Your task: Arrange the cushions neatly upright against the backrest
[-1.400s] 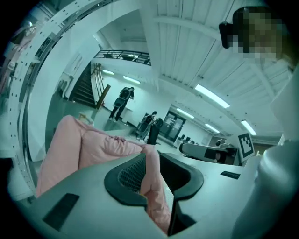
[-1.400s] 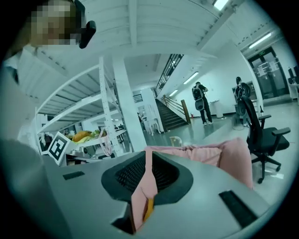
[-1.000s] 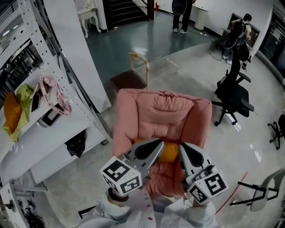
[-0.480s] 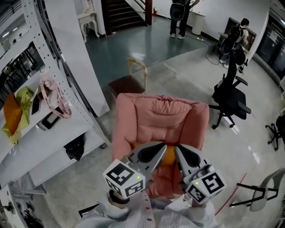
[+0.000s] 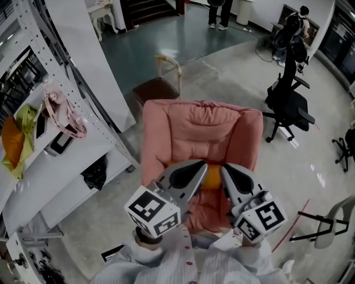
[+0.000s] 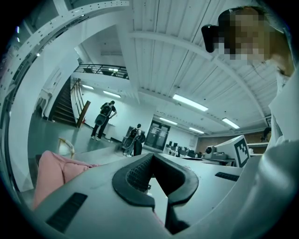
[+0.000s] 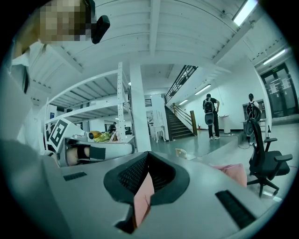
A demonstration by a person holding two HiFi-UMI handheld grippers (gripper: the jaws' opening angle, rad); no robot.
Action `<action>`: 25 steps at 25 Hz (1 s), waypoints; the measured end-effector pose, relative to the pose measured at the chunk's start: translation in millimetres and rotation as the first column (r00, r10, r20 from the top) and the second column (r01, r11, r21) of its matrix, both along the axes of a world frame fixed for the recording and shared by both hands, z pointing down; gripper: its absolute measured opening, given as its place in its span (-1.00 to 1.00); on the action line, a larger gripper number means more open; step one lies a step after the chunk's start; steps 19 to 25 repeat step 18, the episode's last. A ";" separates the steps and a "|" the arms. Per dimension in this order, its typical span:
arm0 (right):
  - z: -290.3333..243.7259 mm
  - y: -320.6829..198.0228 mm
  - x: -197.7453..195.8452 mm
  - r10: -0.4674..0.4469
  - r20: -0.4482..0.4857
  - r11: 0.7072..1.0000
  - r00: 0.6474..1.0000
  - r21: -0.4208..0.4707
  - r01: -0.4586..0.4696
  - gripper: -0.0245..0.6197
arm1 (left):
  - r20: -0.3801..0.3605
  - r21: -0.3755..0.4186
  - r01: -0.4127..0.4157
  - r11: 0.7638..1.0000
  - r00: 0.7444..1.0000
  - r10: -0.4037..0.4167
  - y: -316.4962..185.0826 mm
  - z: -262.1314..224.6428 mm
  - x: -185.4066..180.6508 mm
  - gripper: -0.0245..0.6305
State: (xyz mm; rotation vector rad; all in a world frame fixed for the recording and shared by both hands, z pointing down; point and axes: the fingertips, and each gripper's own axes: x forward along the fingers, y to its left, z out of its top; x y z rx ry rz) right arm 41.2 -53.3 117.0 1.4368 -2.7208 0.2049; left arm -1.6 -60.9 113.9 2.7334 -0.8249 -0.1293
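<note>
There is one pink armchair (image 5: 199,138), with one orange cushion (image 5: 211,177) showing in it, and two grippers are held over it: one left gripper (image 5: 201,168) and one right gripper (image 5: 225,169). Around the armchair stand three other seats: one small chair with a brown seat (image 5: 160,90), one black office chair (image 5: 289,113) and one pale chair (image 5: 333,230) cut off at the lower right edge. There is also one white shelving rack (image 5: 61,172) and one staircase (image 5: 145,8). Two people stand far off, one person by the stairs (image 5: 218,10) and one person at the far right (image 5: 302,16).
</note>
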 end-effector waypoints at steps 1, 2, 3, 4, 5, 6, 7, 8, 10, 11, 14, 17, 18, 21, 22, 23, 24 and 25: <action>0.2 0.1 0.2 0.002 -0.001 1.000 1.000 -0.002 -0.002 -0.88 | 0.001 -0.001 -0.001 1.000 1.000 0.001 -0.1 0.1 -0.1 -0.90; 0.6 0.1 0.5 0.005 -0.002 1.000 1.000 -0.004 -0.005 -0.88 | 0.001 -0.003 -0.003 1.000 1.000 0.003 -0.2 0.2 -0.2 -0.90; 0.9 0.2 0.9 0.007 -0.002 1.000 1.000 -0.006 -0.007 -0.88 | 0.002 -0.004 -0.004 1.000 1.000 0.004 -0.1 0.4 -0.4 -0.90; 1.1 0.3 1.2 0.009 -0.001 1.000 1.000 -0.009 -0.009 -0.88 | 0.003 -0.006 -0.005 1.000 1.000 0.005 0.0 0.6 -0.6 -0.90; 1.2 0.5 1.3 0.011 0.000 1.000 1.000 -0.011 -0.011 -0.88 | 0.004 -0.006 -0.007 1.000 1.000 0.007 0.2 0.6 -0.8 -0.90; 1.1 0.6 1.1 0.012 0.003 1.000 1.000 -0.012 -0.012 -0.88 | 0.004 -0.006 -0.009 1.000 1.000 0.009 0.5 0.6 -1.1 -0.90; 1.0 0.8 0.5 0.013 0.006 1.000 1.000 -0.013 -0.013 -0.89 | 0.005 -0.005 -0.011 1.000 1.000 0.011 0.7 0.4 -1.7 -0.90; 0.9 0.9 -0.3 0.014 0.009 1.000 1.000 -0.013 -0.013 -0.88 | 0.006 -0.005 -0.012 1.000 1.000 0.012 0.9 0.1 -2.4 -0.90; 1.6 1.1 -1.6 0.013 0.014 1.000 1.000 -0.014 -0.013 -0.88 | 0.006 -0.003 -0.013 1.000 1.000 0.013 1.3 0.0 -3.3 -0.90; 2.7 1.4 -2.6 0.013 0.016 1.000 1.000 -0.016 -0.012 -0.89 | 0.007 -0.004 -0.013 1.000 1.000 0.013 1.6 0.7 -4.1 -0.90; 5.5 0.8 -6.7 0.012 0.013 1.000 1.000 -0.024 -0.012 -0.88 | 0.015 -0.010 -0.009 1.000 1.000 0.009 1.4 3.8 -8.2 -0.89; 4.7 -1.5 -9.4 0.013 0.008 1.000 1.000 -0.025 -0.013 -0.89 | 0.017 -0.003 -0.007 1.000 1.000 0.007 -0.7 3.6 -11.5 -0.90; 4.2 -2.2 -10.0 0.014 0.007 1.000 1.000 -0.025 -0.014 -0.88 | 0.017 -0.002 -0.006 1.000 1.000 0.006 -1.5 3.3 -12.5 -0.90; 4.2 -2.2 -10.0 0.014 0.007 1.000 1.000 -0.025 -0.014 -0.88 | 0.017 -0.002 -0.006 1.000 1.000 0.006 -1.5 3.3 -12.5 -0.90; 4.2 -2.2 -10.0 0.014 0.007 1.000 1.000 -0.025 -0.014 -0.88 | 0.017 -0.002 -0.006 1.000 1.000 0.006 -1.5 3.3 -12.5 -0.90; 4.2 -2.2 -10.0 0.014 0.007 1.000 1.000 -0.025 -0.014 -0.88 | 0.017 -0.002 -0.006 1.000 1.000 0.006 -1.5 3.3 -12.5 -0.90; 4.2 -2.2 -10.0 0.014 0.007 1.000 1.000 -0.025 -0.014 -0.88 | 0.017 -0.002 -0.006 1.000 1.000 0.006 -1.5 3.3 -12.5 -0.90; 4.2 -2.2 -10.0 0.014 0.007 1.000 1.000 -0.025 -0.014 -0.88 | 0.017 -0.002 -0.006 1.000 1.000 0.006 -1.5 3.3 -12.5 -0.90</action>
